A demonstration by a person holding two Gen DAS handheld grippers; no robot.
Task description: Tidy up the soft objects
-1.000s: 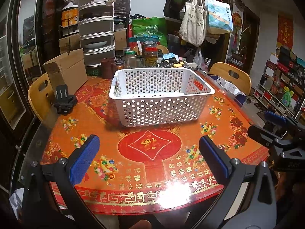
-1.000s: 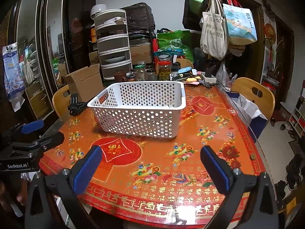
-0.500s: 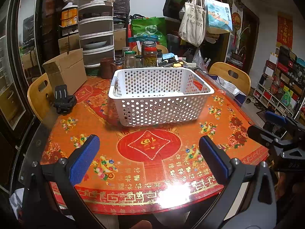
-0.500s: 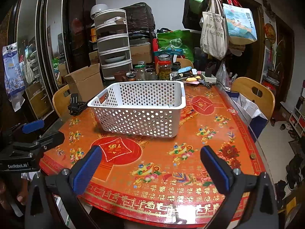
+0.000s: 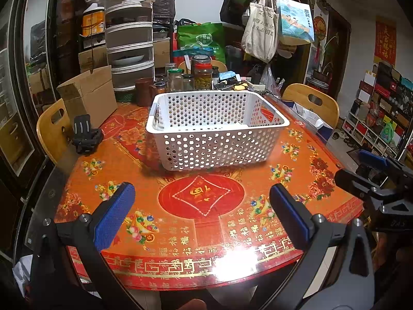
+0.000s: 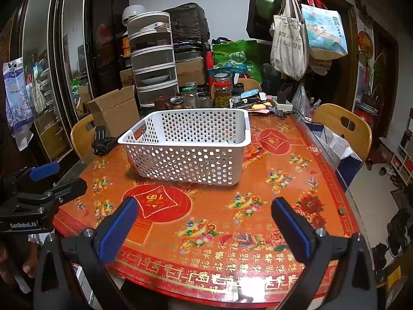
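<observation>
A white perforated basket point(image 5: 216, 139) stands in the middle of the round orange-red table point(image 5: 201, 227); it also shows in the right wrist view point(image 6: 188, 152). It looks empty inside. My left gripper point(image 5: 201, 206) is open and empty, held over the table's near edge, well short of the basket. My right gripper point(image 6: 204, 222) is open and empty, also over the near edge. Each gripper shows in the other's view: the right one point(image 5: 374, 170) at the table's right, the left one point(image 6: 44, 178) at its left. No soft object is in view.
A black clamp-like object point(image 5: 85, 137) lies at the table's left. A cardboard box point(image 5: 87, 95), jars point(image 5: 201, 77) and stacked drawers point(image 5: 129, 46) crowd the far side. Wooden chairs point(image 5: 312, 103) stand around. Bags hang on a rack point(image 5: 260, 33).
</observation>
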